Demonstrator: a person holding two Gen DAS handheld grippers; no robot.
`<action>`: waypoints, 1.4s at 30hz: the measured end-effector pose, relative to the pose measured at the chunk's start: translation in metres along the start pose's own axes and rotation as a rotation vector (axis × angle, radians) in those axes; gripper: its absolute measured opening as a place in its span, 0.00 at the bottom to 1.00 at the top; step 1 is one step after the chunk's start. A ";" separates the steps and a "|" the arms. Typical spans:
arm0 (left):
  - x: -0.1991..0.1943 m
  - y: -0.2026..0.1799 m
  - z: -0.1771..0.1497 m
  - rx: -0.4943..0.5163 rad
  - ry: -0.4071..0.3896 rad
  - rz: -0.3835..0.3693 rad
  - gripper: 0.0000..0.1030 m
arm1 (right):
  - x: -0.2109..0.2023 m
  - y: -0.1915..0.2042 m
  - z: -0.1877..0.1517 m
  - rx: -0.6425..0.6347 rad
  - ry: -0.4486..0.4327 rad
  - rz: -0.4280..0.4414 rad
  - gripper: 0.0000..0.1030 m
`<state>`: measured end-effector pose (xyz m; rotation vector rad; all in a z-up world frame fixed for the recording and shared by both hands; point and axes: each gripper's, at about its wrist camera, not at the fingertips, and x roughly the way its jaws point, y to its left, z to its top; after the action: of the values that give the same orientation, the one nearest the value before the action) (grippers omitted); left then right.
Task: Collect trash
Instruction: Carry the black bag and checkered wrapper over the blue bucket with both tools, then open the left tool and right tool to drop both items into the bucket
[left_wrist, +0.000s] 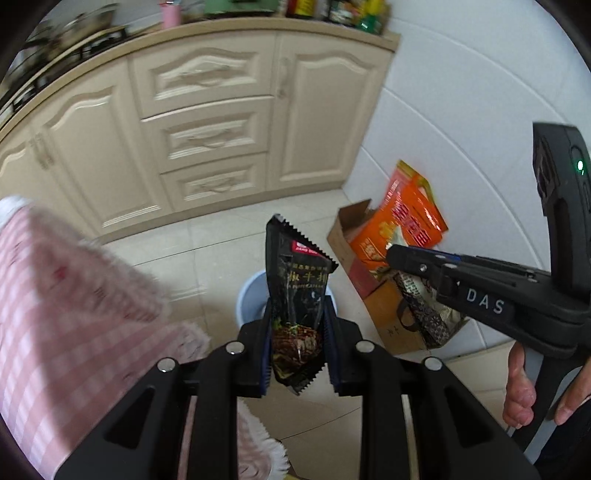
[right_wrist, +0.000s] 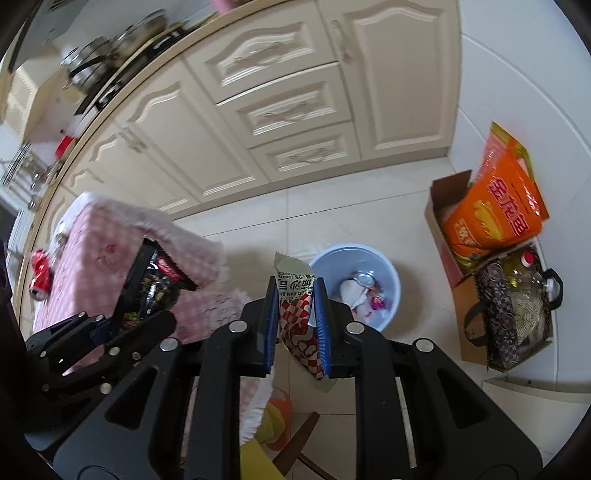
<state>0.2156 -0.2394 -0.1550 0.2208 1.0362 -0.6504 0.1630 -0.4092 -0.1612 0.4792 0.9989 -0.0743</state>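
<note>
Your left gripper (left_wrist: 297, 332) clamps a black snack wrapper (left_wrist: 297, 291), held upright above the pale blue bin (right_wrist: 360, 284) on the floor; your right gripper (right_wrist: 295, 328) clamps a red-checkered wrapper (right_wrist: 297, 317) just beside that bin; a red can (right_wrist: 40, 273) lies on the pink checkered tabletop (right_wrist: 99, 243).

bin (right_wrist: 354, 284) on floor, before cabinets (right_wrist: 280, 110) | wrappers lie in bin | table (right_wrist: 96, 251) left of bin, can (right_wrist: 40, 273) on its far left edge | cardboard box (right_wrist: 454, 236) right of bin, against wall, bag (right_wrist: 498, 206) standing in it | stove pots (right_wrist: 92, 62) on counter above cabinets
</note>
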 end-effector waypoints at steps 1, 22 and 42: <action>0.006 -0.004 0.003 0.008 0.007 -0.004 0.23 | 0.002 -0.005 0.002 0.007 0.000 -0.003 0.18; 0.039 0.017 0.026 -0.048 0.018 0.075 0.36 | 0.048 -0.016 0.015 0.000 0.087 0.001 0.18; 0.018 0.032 0.012 -0.102 -0.010 0.114 0.41 | 0.024 0.015 0.013 -0.071 0.019 -0.061 0.63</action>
<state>0.2499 -0.2267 -0.1684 0.1857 1.0362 -0.4932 0.1899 -0.3977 -0.1698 0.3851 1.0318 -0.0885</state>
